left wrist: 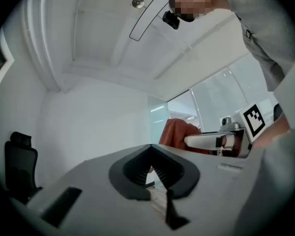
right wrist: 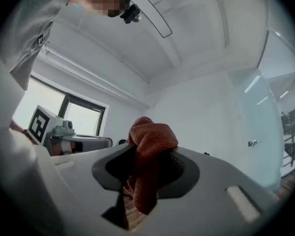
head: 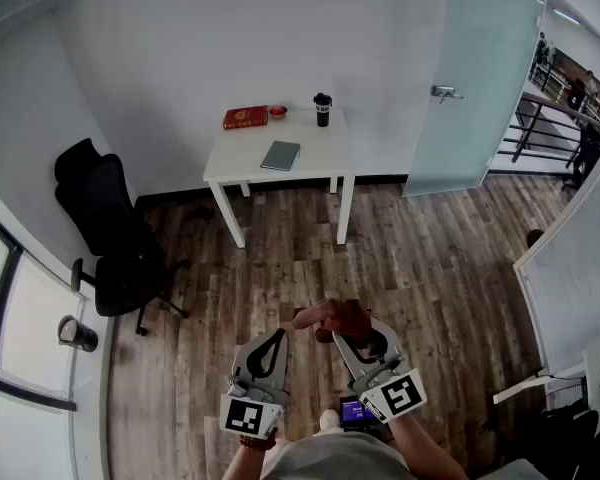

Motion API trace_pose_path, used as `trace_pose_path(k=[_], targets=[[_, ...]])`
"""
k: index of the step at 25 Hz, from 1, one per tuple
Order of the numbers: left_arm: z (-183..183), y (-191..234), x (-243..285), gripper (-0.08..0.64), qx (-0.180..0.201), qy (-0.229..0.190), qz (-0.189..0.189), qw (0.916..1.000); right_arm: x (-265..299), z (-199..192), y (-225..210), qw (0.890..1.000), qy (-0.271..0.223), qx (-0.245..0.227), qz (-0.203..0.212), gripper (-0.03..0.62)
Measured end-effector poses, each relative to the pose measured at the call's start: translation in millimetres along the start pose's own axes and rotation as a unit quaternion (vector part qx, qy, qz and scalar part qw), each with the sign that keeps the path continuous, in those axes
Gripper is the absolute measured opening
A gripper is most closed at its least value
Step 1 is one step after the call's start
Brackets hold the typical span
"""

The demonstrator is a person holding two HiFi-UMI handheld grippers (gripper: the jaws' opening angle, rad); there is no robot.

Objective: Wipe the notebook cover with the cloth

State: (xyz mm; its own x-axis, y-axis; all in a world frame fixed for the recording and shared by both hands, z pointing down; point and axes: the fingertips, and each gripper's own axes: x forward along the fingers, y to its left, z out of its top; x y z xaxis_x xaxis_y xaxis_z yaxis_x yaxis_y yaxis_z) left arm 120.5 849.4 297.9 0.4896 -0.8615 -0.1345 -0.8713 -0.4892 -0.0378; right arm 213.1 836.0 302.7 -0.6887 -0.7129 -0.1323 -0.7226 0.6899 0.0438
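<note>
A grey notebook (head: pixel 280 155) lies flat on the small white table (head: pixel 235 160) far ahead, well out of reach of both grippers. My right gripper (head: pixel 342 330) is shut on a rust-red cloth (head: pixel 338 318), which bunches out of its jaws (right wrist: pixel 148 151) and hangs down between them. My left gripper (head: pixel 278 335) is held beside it, low in the head view, shut with nothing in it (left wrist: pixel 151 154). Both point roughly level over the wooden floor. The cloth also shows in the left gripper view (left wrist: pixel 179 134), next to the right gripper's body.
On the table's back edge are a red book (head: pixel 245 117), a small red bowl (head: pixel 277 112) and a black tumbler (head: pixel 323 109). A black office chair (head: pixel 115 238) stands at left. A frosted glass door (head: pixel 480 68) is at right, a white partition (head: pixel 575 258) beside me.
</note>
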Motion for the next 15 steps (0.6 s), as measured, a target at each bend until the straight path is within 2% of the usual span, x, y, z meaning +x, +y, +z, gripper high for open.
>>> trace_pose_path(k=[4, 7, 11, 15], targets=[[-28.9, -2.7, 27.6, -0.008, -0.011, 0.025, 0.013, 0.9996, 7.4, -19.8, -40.8, 0.999, -0.001, 0.034, 0.028, 0.150], [-50.3, 9.2, 44.8, -0.008, 0.001, 0.045, 0.014, 0.9989, 17.5, -38.4, -65.5, 0.999, 0.014, 0.043, 0.029, 0.152], [-67.8, 42.6, 80.1, -0.008, -0.020, 0.043, 0.021, 0.9986, 48.5, -64.7, -99.1, 0.998, 0.031, 0.052, 0.010, 0.153], [-89.0, 82.6, 128.8, -0.008, -0.035, 0.043, 0.010, 0.9984, 94.8, -85.1, -141.0, 0.997, 0.055, 0.051, -0.025, 0.153]])
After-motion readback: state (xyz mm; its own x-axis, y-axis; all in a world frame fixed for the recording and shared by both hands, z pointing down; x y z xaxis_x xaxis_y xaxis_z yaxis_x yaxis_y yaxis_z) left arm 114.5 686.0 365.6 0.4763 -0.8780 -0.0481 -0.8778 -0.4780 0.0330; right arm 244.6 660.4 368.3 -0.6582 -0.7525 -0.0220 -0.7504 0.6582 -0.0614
